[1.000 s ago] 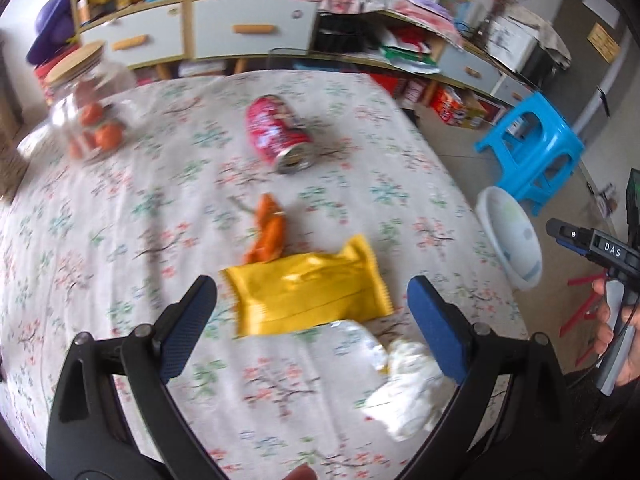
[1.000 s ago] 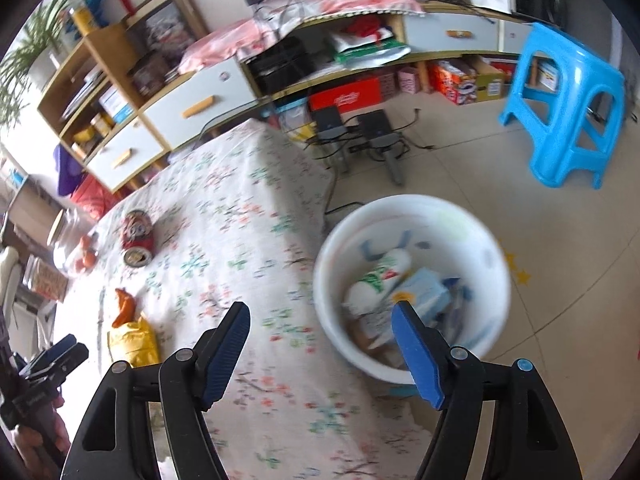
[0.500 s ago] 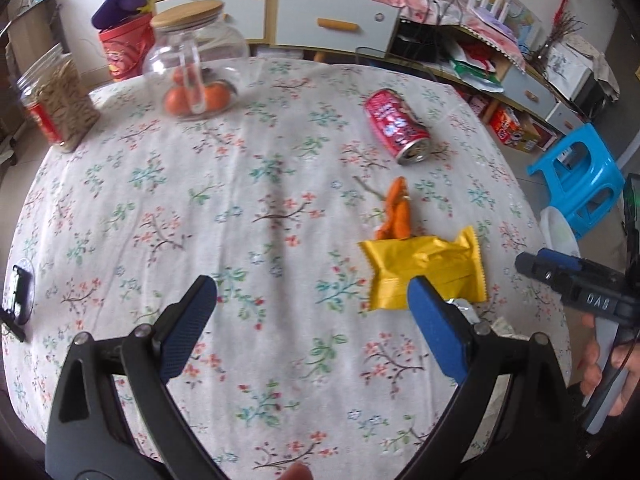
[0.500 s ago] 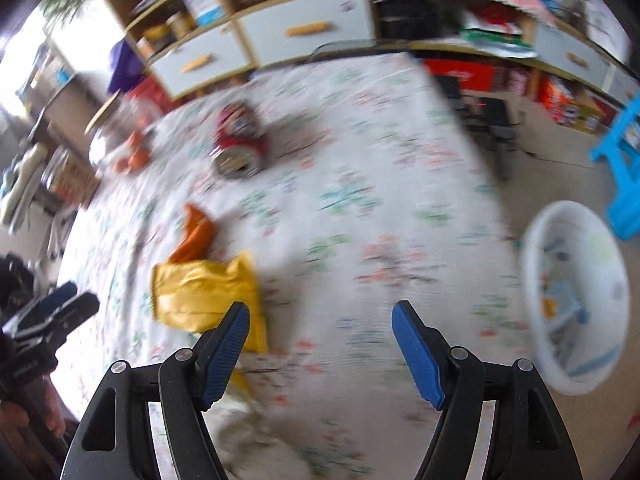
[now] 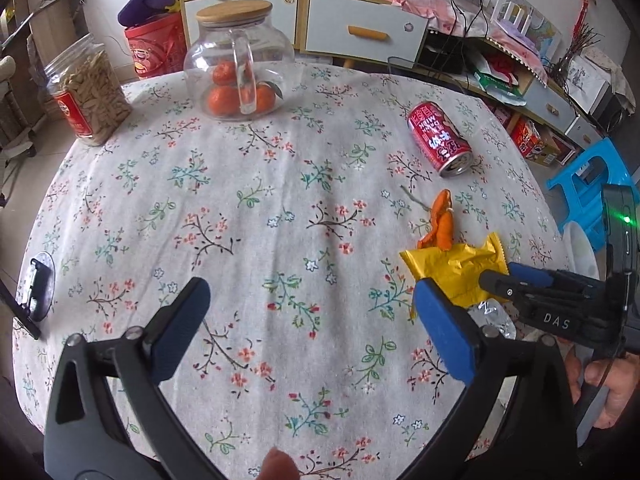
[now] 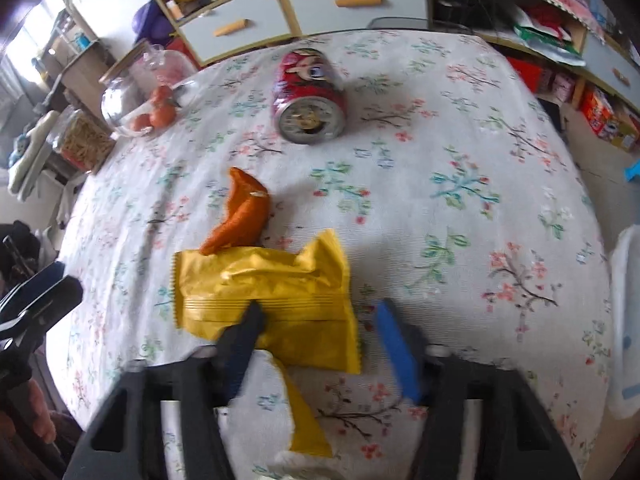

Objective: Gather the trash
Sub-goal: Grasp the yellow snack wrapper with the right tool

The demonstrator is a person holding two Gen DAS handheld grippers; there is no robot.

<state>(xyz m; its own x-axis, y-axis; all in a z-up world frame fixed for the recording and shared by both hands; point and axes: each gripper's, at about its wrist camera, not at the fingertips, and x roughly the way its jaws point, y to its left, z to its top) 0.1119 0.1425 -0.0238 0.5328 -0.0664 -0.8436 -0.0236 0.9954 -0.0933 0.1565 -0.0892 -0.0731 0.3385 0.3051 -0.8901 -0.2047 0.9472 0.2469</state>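
Observation:
A yellow snack wrapper [image 6: 264,288] lies on the floral tablecloth, also in the left wrist view [image 5: 456,270]. My right gripper [image 6: 320,344] is open, its jaws either side of the wrapper's near end, low over the cloth. It shows in the left wrist view [image 5: 516,280] at the table's right edge. An orange peel [image 6: 240,212] lies just beyond the wrapper. A red can [image 6: 308,96] lies on its side farther back. White crumpled paper [image 6: 256,412] sits under my right gripper. My left gripper [image 5: 308,328] is open and empty over the table's middle.
A glass jar of oranges [image 5: 238,64] and a snack jar [image 5: 90,96] stand at the table's far left. A white trash bin [image 6: 624,320] stands off the right edge. A blue stool [image 5: 588,184] stands on the floor, and cabinets [image 5: 360,28] behind.
My right gripper swung from above the bin to the table and came down around the yellow wrapper. My left gripper moved left, away from the wrapper, over the table's middle.

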